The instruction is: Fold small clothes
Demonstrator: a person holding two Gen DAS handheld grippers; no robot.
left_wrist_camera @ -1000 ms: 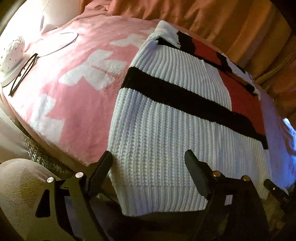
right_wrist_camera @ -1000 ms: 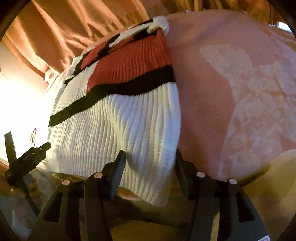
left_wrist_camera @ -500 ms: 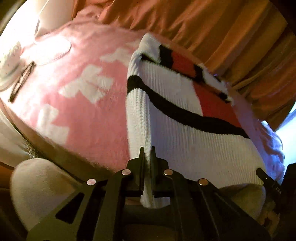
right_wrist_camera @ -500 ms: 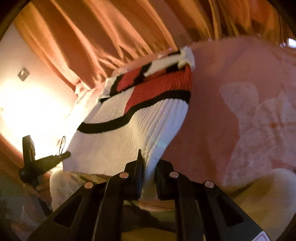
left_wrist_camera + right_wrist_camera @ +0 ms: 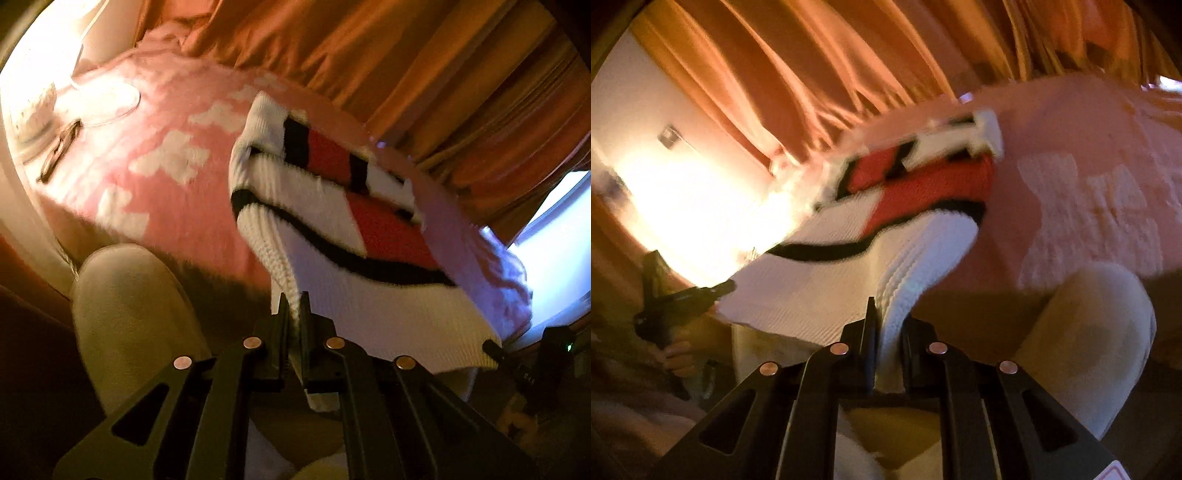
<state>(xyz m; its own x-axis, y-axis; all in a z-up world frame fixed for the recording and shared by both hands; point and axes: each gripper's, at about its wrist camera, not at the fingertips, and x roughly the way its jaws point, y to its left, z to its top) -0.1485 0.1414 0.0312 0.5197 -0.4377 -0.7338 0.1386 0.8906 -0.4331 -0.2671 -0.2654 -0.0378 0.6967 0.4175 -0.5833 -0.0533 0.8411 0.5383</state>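
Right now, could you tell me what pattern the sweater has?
The sweater is white ribbed knit with black stripes and red blocks, clearest in the left wrist view.

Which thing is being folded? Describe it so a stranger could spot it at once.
Start from the pink blanket with white patches that covers the bed in front of the orange curtains. On it lies a ribbed knit sweater, its near hem lifted, one corner in the left gripper, the other in the right gripper. It alone is white with black stripes and red blocks.
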